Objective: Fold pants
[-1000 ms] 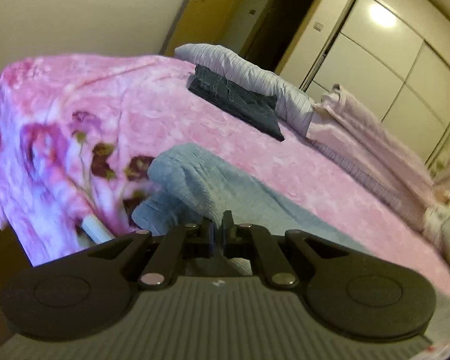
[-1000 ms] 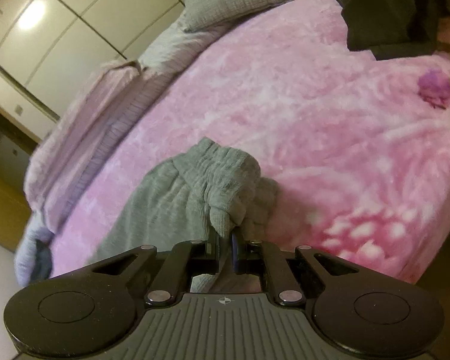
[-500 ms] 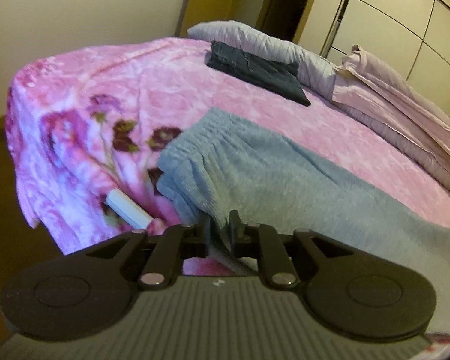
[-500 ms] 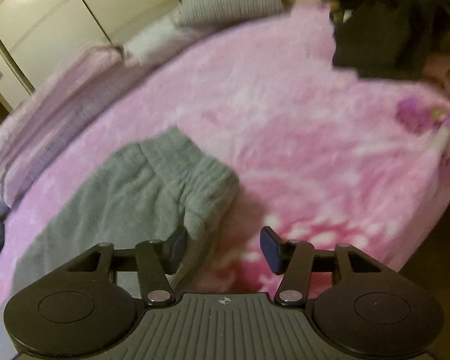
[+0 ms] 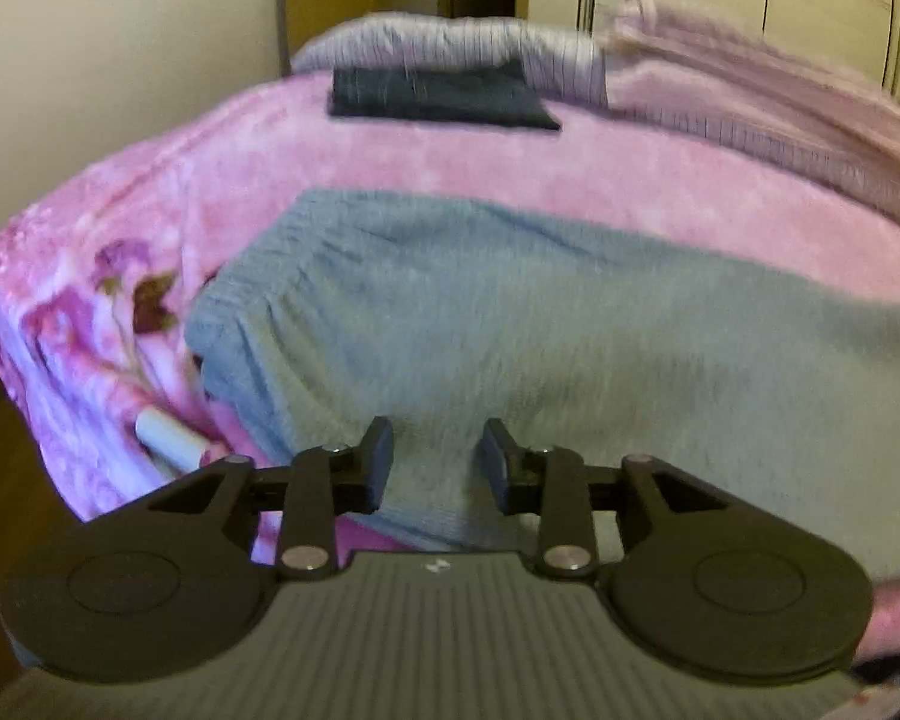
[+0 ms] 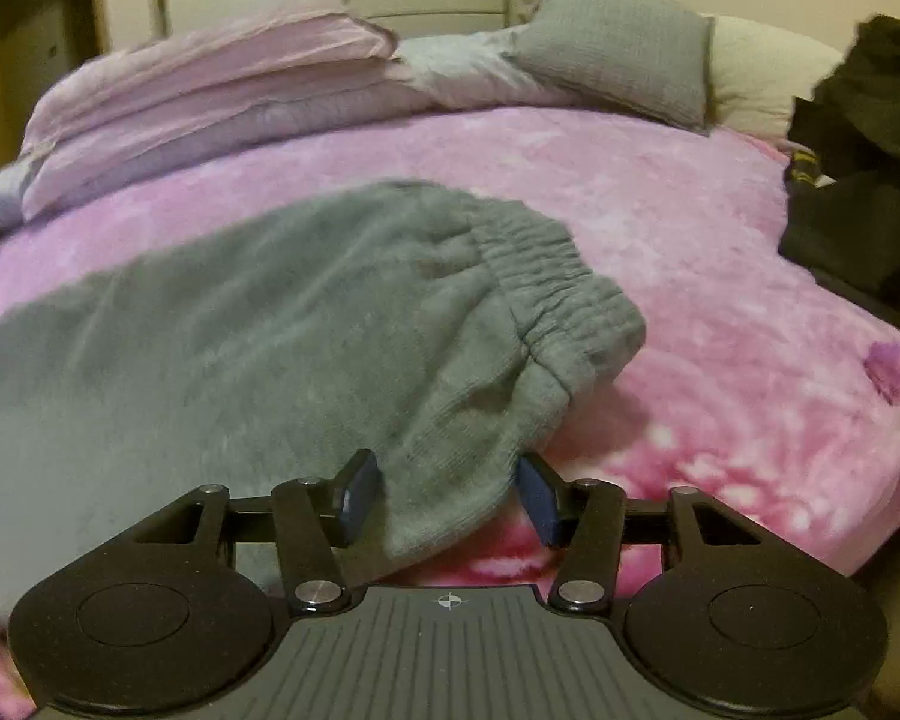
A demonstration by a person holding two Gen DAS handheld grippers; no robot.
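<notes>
Jaws on both tools stand apart, holding nothing. In the left wrist view the left gripper (image 5: 435,459) sits at the bottom centre with its jaws open a moderate gap, the near edge of the pants (image 5: 510,330) lying between and just beyond them, cloth not pinched. In the right wrist view the right gripper (image 6: 447,498) is open wider, and a hanging corner of the same grey pants (image 6: 258,324) droops between its jaws, again not clamped.

Pants lie spread across the middle of both frames on the pink blanket (image 5: 450,156) of the bed, one gathered elastic end at left centre of the left view, another at right centre of the right view. They look laid out long and roughly flat, perhaps already doubled leg on leg, though I cannot tell that for sure. Judged so, the laying-out is done and the end-to-end folds are left.

Farther off: a white stick (image 5: 165,435) at lower left, a folded dark garment (image 5: 438,96) at upper centre, striped bedding (image 5: 750,90) at upper right; in the right view a grey pillow (image 6: 618,48) and a dark heap (image 6: 864,180) at far right
</notes>
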